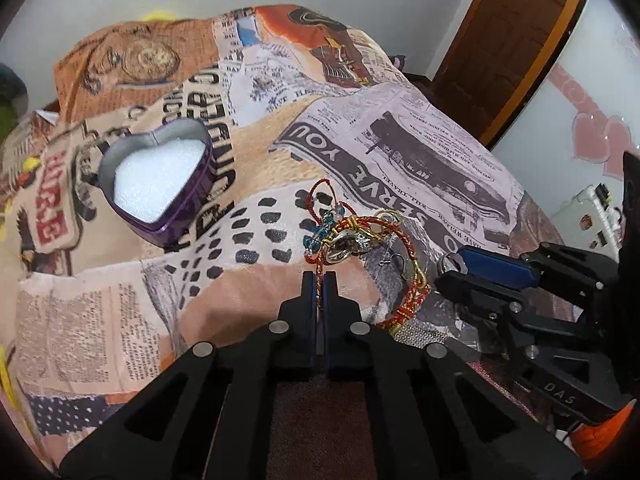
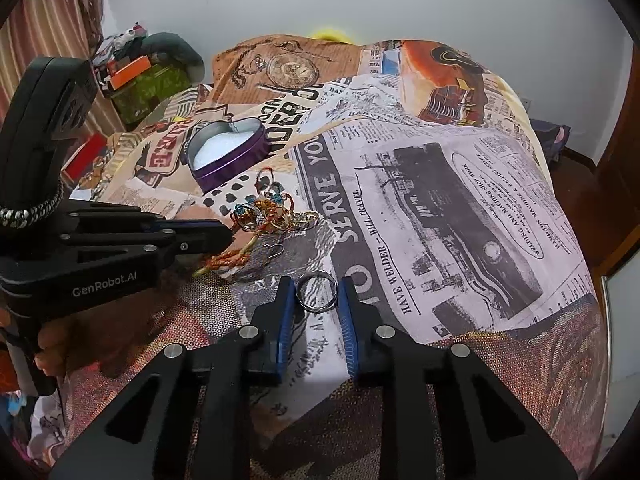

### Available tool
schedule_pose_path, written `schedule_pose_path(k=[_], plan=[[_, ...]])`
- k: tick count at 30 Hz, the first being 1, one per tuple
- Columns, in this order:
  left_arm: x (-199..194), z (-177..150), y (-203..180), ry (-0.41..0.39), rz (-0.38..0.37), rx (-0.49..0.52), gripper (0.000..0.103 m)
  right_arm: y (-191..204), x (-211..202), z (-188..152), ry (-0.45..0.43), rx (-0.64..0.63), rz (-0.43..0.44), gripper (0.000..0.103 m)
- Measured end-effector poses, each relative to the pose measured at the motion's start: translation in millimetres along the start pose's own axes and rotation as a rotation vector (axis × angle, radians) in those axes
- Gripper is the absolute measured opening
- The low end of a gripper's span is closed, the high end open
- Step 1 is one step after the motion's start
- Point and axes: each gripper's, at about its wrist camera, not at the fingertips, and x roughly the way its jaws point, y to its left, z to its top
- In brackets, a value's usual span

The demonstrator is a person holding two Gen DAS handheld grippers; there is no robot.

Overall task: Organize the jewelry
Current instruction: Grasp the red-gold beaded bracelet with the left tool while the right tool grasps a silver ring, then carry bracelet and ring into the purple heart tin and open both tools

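Two hand-held grippers work over a bed covered by a newspaper-print bedspread [image 2: 440, 200]. The left hand-held gripper [image 1: 319, 280] has its blue-padded fingers pressed together on a strand of the red-and-gold braided cord [image 1: 400, 304], which runs out of a tangled heap of jewelry [image 1: 352, 236] just ahead of its tips. The right hand-held gripper [image 2: 316, 292] stands spread, and a plain silver ring [image 2: 316, 292] sits between its fingertips; whether the pads touch it or the ring simply lies on the cloth cannot be told. The heap lies near the ring, up and to the left in the right wrist view, with a small wire earring hook [image 2: 274, 249] between them. A purple heart-shaped tin [image 1: 160, 184], lidless and lined with white foam, stands on the bedspread well beyond the heap. The left wrist view shows the cord pinched and the teal beads [image 1: 316, 236] in the tangle; the right wrist view alone shows the ring framed by the fingers, the person's fingers [image 2: 48, 354] under the left tool's handle, and clutter [image 2: 136, 68] by the wall. To the right of the ring the bedspread stretches bare toward its far edge, where it drops away beside a wooden door frame [image 2: 616, 184].
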Motion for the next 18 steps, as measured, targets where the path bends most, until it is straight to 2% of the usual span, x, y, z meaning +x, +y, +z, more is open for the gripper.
schedule_pose_path(k=[8,18], plan=[[-28.6,4.3,-1.6,-0.089,0.026,0.009,0.001,1.3,-9.6,0.7,-0.017,0.009,0.000,0.020],[-76.1,12.2,4.9,-0.208,0.063,0.002,0.001,6.8,-33.4,14.5,-0.079,0.017,-0.002,0.020]])
